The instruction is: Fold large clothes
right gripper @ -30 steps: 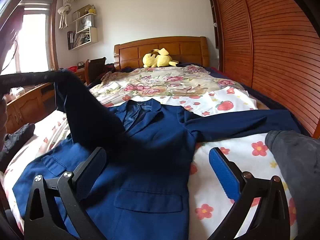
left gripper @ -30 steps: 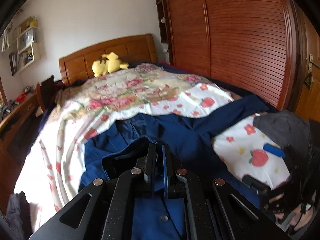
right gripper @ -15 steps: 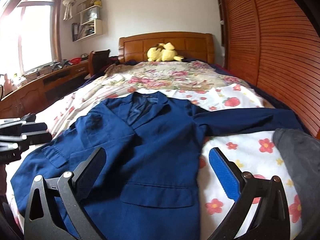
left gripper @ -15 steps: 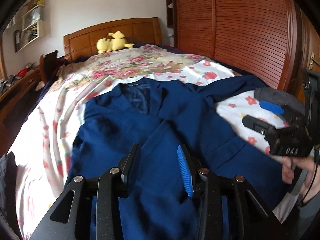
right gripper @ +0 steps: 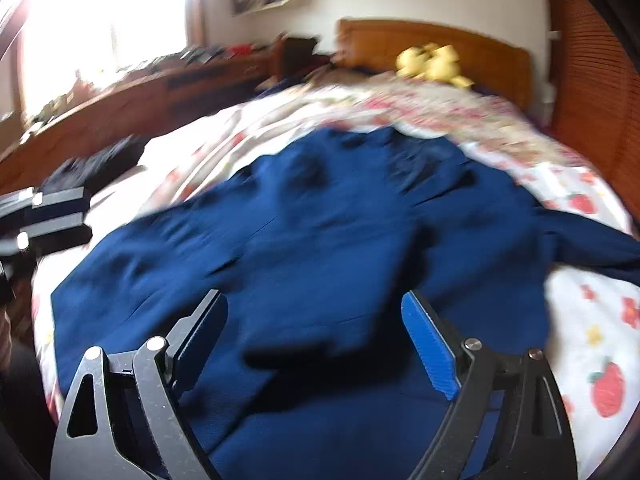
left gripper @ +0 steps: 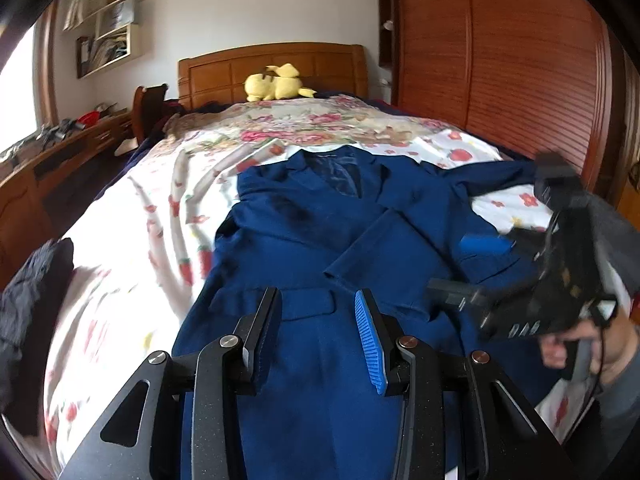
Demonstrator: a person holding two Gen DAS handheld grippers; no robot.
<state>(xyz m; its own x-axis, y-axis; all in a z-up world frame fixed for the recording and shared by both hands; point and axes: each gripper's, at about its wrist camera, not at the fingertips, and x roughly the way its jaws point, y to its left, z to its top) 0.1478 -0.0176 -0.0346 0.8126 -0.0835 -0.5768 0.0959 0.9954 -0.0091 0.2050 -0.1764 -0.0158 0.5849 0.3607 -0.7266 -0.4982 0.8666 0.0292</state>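
Observation:
A navy blue suit jacket (left gripper: 340, 240) lies face up on the bed, collar toward the headboard. Its left sleeve is folded across the chest; the other sleeve stretches out to the right. My left gripper (left gripper: 316, 320) is open and empty, just above the jacket's lower front. My right gripper (right gripper: 316, 332) is open and empty over the jacket (right gripper: 320, 248); this view is blurred. The right gripper also shows at the right of the left wrist view (left gripper: 476, 268). The left gripper shows at the left edge of the right wrist view (right gripper: 44, 216).
The bed has a floral strawberry sheet (left gripper: 132, 240). A yellow plush toy (left gripper: 276, 86) lies by the wooden headboard (left gripper: 280, 68). A slatted wooden wardrobe (left gripper: 500, 80) lines the right side. A dark garment (left gripper: 28, 280) lies at the bed's left edge. A desk (left gripper: 60, 148) stands left.
My left gripper let go of the jacket sleeve, which now lies folded across the chest, and opened wider while pulling back. My right gripper swung left over the jacket.

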